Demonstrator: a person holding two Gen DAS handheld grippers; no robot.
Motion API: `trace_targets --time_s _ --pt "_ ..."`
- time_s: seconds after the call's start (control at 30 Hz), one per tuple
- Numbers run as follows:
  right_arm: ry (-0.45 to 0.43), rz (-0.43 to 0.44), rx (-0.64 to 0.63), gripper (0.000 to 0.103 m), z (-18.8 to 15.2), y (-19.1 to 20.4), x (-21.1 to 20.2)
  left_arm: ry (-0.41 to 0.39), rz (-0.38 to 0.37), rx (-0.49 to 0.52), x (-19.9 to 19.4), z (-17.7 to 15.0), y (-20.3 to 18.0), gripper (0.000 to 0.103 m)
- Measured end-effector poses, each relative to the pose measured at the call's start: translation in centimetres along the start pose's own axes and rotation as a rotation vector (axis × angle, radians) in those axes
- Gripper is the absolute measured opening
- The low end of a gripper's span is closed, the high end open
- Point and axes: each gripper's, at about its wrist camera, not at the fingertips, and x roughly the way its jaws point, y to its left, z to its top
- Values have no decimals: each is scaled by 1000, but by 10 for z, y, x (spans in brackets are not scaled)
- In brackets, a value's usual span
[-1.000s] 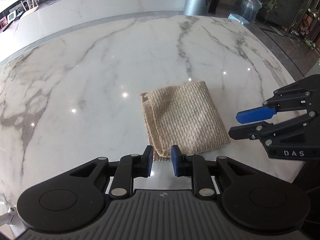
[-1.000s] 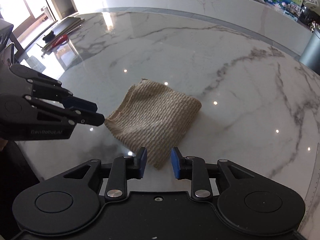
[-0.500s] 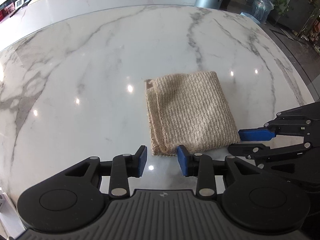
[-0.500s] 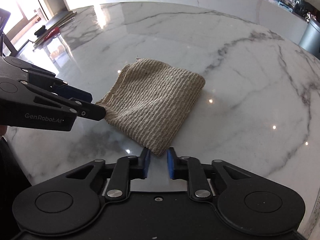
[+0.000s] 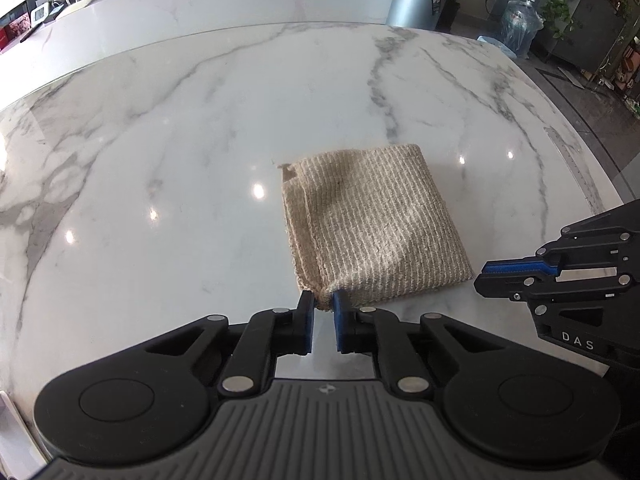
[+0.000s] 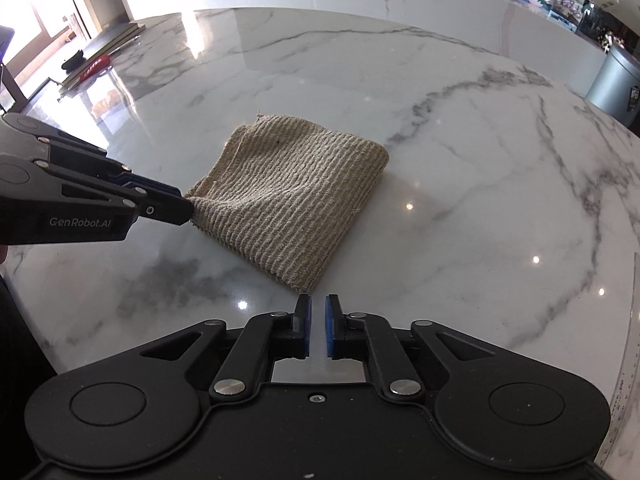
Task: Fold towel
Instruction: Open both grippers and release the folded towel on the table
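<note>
Left wrist | one towel [image 5: 372, 228] | left gripper [image 5: 323, 307] pinching corner — right gripper [image 6: 317, 309] empty

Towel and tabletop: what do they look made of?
Towel: beige ribbed woven or knit cloth, matte, probably cotton; raised rows show and a loose thread at the far corner. Tabletop: white stone with grey veins, polished, since it mirrors ceiling lights; marble or a look-alike slab, cannot tell which.

Left wrist view: my low, close look at the towel [image 5: 372, 228] from its near-left corner.
Right wrist view: close at its near-right corner.
Shared: towel, desk [image 6: 460, 184].
</note>
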Motion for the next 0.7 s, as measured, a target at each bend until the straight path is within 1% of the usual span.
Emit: trace_targets --time_s 0.03,0.1,0.17,0.23,0.27,0.3,0.33,0.4,0.47,0.6,0.7 --pt "-2 2 -2 23 0 1 1 -2 1 1 -1 1 -1 8" --pt "-5 6 -10 28 1 2 3 -5 1 5 -2 2 -2 7" --pt "-9 8 -17 29 4 5 5 -9 0 8 -5 3 -3 5" --pt "-22 9 -7 28 6 5 8 -14 0 8 -7 4 -3 5" --pt "-28 7 5 26 7 4 10 -15 0 8 -7 4 -3 5" --pt "-31 5 17 13 8 3 11 -16 -1 6 -7 5 -2 5" --pt "-35 6 25 7 9 2 11 -16 -2 5 -7 5 -1 4" --pt "-36 -5 29 4 10 1 11 -12 10 5 -5 5 0 1" --pt "-24 -27 15 3 9 1 10 -9 21 4 -2 4 2 1" --pt "3 -64 -3 3 6 -3 6 6 7 -21 4 -2 7 1" --pt "16 -60 -8 3 2 -4 5 -10 -7 -21 0 0 3 1"
